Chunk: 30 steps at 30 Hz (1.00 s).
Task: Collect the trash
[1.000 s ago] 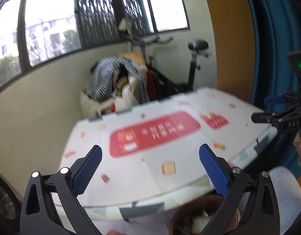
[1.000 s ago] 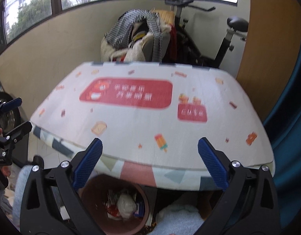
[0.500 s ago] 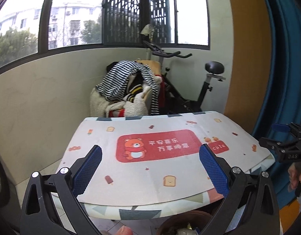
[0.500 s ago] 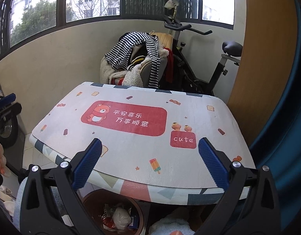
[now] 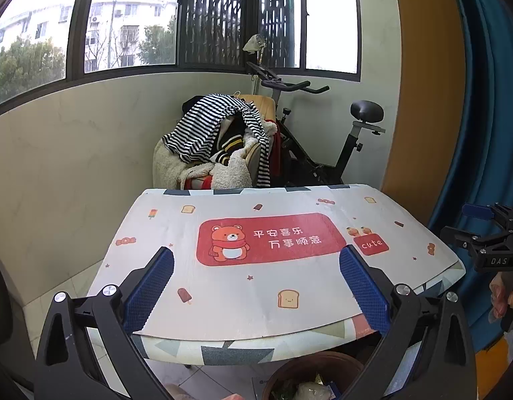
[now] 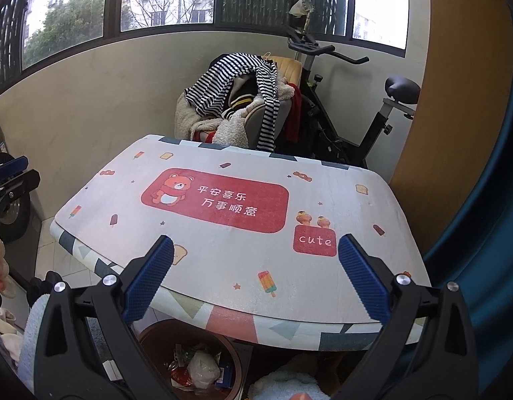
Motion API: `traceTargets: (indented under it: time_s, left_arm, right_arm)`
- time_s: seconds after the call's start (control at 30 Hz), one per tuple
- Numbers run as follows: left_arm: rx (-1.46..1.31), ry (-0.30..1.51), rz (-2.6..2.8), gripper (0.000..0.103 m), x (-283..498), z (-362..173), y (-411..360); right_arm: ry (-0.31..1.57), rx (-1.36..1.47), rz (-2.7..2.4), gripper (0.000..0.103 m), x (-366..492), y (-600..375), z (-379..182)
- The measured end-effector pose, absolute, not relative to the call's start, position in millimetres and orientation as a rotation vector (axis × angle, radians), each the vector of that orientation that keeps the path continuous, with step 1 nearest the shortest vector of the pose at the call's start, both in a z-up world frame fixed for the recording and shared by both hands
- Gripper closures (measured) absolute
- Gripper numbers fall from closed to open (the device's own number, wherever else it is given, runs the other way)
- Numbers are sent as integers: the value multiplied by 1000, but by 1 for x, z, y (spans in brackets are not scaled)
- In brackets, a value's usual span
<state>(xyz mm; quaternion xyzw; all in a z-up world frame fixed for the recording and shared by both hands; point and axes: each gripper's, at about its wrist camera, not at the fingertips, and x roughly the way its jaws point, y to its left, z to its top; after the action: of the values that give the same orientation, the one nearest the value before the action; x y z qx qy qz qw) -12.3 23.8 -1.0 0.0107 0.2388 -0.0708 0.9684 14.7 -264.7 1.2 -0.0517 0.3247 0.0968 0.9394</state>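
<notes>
The left gripper [image 5: 256,283] is held wide open above the near edge of the tabletop [image 5: 243,293], and nothing is held between its blue pads [image 5: 149,288]. The right gripper [image 6: 255,278] is likewise spread wide and empty. No trash is seen on the printed table mat [image 6: 223,250]. The trash [image 6: 198,370] is found in the brown bin [image 6: 149,343], placed on the floor under the near edge of the table.

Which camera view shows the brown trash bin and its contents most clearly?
The right wrist view. There the brown trash bin under the table edge shows most of its opening, with wrappers and crumpled white paper inside. The left wrist view shows only its far rim at the bottom edge, cut off by the frame.
</notes>
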Motion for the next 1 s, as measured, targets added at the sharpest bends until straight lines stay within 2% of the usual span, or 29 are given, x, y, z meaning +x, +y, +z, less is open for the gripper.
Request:
traceTargets:
  time_s: [1.0]
  left_arm:
    - [77, 478, -150, 6, -18, -1, 13]
  right_arm:
    - [662, -105, 201, 6, 18, -263, 5]
